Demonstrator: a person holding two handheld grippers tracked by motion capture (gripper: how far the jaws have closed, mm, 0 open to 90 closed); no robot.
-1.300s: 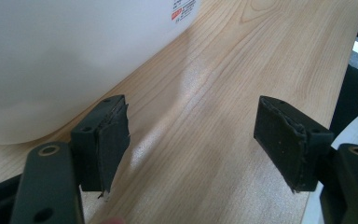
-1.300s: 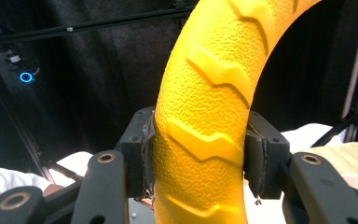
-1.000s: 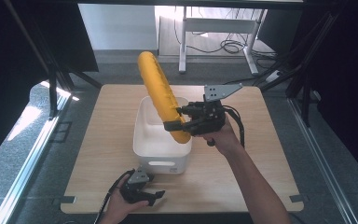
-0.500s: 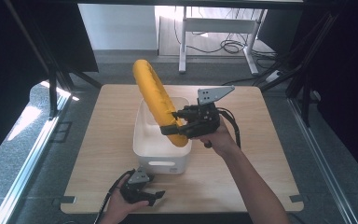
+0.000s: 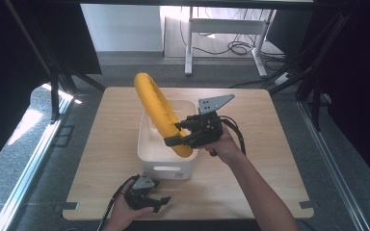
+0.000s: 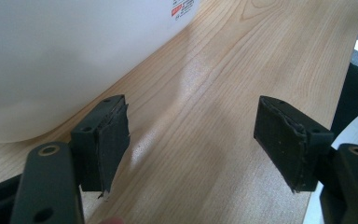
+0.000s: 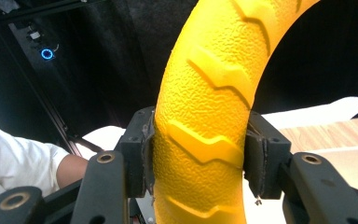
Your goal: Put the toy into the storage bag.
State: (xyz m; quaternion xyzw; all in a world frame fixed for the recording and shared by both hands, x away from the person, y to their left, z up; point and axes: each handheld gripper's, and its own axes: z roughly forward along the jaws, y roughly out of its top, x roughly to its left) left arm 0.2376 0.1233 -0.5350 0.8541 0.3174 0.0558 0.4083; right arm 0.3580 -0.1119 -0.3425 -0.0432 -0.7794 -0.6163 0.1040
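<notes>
A yellow tyre [image 5: 158, 108] with a raised tread stands on edge, tilted, its lower end down inside a white bin [image 5: 164, 169] at the middle of the table. My right gripper [image 5: 172, 134] is shut on the tyre's lower part from the right. In the right gripper view both pads press the tyre [image 7: 209, 93] on its two sides, with the right gripper [image 7: 198, 158] pointing up along it. My left gripper [image 5: 161, 203] rests open near the table's front edge, just in front of the bin. Between its jaws the left gripper [image 6: 191, 140] holds nothing, and the bin's wall [image 6: 51, 60] is close on the left.
The wooden table [image 5: 270, 159] has bare room left and right of the bin. Dark frame posts stand around it and a desk's legs with cables lie on the floor behind. A white sleeve [image 7: 9, 158] shows in the right gripper view.
My right gripper has come down and a little to the left with the yellow tyre, so its lower end sits deeper in the bin. The left gripper has stayed where it was.
</notes>
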